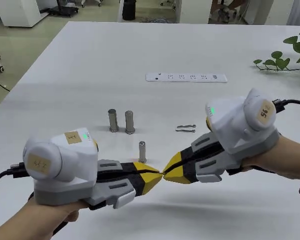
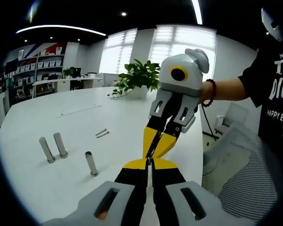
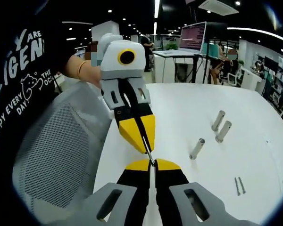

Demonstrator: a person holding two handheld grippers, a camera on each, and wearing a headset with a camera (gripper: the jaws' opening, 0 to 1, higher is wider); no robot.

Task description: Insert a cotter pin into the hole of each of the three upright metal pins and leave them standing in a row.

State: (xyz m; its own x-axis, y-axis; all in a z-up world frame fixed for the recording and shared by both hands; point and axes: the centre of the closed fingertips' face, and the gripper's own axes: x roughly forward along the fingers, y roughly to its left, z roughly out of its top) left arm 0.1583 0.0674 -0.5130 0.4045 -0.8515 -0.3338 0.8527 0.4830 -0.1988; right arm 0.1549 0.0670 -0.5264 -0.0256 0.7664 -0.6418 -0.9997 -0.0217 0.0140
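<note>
Three grey metal pins stand upright on the white table: two side by side (image 1: pixel 113 121) (image 1: pixel 129 122) and one nearer to me (image 1: pixel 142 151). Two cotter pins (image 1: pixel 186 128) lie flat to their right. My left gripper (image 1: pixel 157 175) and right gripper (image 1: pixel 168 173) meet tip to tip just in front of the near pin, both with jaws together. In the right gripper view a thin silver cotter pin (image 3: pixel 148 149) runs from my right gripper's tips (image 3: pixel 153 164) into the left gripper's yellow jaws. The left gripper view shows the same meeting point (image 2: pixel 149 160).
A white power strip (image 1: pixel 186 77) lies further back on the table. A trailing green plant (image 1: pixel 285 57) sits at the far right edge. A mesh chair (image 3: pixel 61 146) stands beside the table's near side. Cables trail from both grippers.
</note>
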